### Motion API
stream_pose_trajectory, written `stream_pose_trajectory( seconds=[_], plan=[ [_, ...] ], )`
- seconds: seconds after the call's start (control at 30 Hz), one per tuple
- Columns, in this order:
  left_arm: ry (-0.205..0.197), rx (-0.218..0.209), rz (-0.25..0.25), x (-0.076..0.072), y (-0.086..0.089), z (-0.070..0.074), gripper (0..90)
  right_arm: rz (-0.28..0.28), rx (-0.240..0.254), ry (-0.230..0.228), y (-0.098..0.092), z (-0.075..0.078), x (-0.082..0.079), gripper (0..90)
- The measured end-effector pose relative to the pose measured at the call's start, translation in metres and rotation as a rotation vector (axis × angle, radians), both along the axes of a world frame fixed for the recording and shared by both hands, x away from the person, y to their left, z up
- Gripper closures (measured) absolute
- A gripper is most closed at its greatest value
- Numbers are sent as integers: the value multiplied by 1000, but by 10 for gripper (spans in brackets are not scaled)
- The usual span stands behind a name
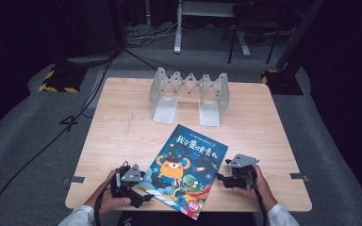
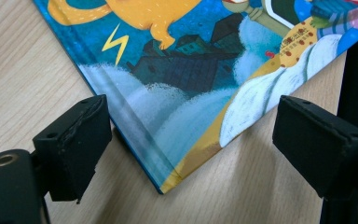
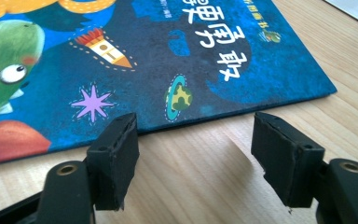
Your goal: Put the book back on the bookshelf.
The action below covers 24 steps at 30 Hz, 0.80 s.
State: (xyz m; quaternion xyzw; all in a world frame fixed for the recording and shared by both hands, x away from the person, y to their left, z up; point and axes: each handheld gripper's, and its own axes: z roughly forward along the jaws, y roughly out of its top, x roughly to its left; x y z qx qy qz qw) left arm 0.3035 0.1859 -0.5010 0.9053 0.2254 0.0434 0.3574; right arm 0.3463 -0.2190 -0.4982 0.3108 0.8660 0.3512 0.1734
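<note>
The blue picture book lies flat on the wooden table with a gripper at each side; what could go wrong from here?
1. The blue picture book lies flat, so the open left gripper, aimed at its corner, may push it along the wooden table instead of catching it.
2. The book's near corner overhangs the table edge; a push could tip it off.
3. The open right gripper sits just off the long edge and may scrape the cover.

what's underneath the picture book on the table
The picture book lies flat on the wooden table, its near corner jutting past the table's front edge. Bare wood shows around it; anything beneath the cover is hidden.
</note>
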Motion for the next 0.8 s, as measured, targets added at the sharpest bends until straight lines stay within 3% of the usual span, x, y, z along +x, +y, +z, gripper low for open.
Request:
stream_pose_trajectory(
  seconds=[0.13, 0.47, 0.63, 0.8],
  plan=[
    [36, -44, -33, -2, -4, 0, 127, -43, 1, 1, -4, 0, 9, 296],
    [48, -61, -74, -6, -19, 0, 132, -112, 14, -4, -11, -1, 27, 308],
    [45, -64, -97, -10, -34, -1, 142, -82, 7, 2, -18, 0, 18, 327],
    [28, -48, -107, -13, -51, -1, 142, -20, 16, 42, -32, 1, -2, 321]
  ],
)
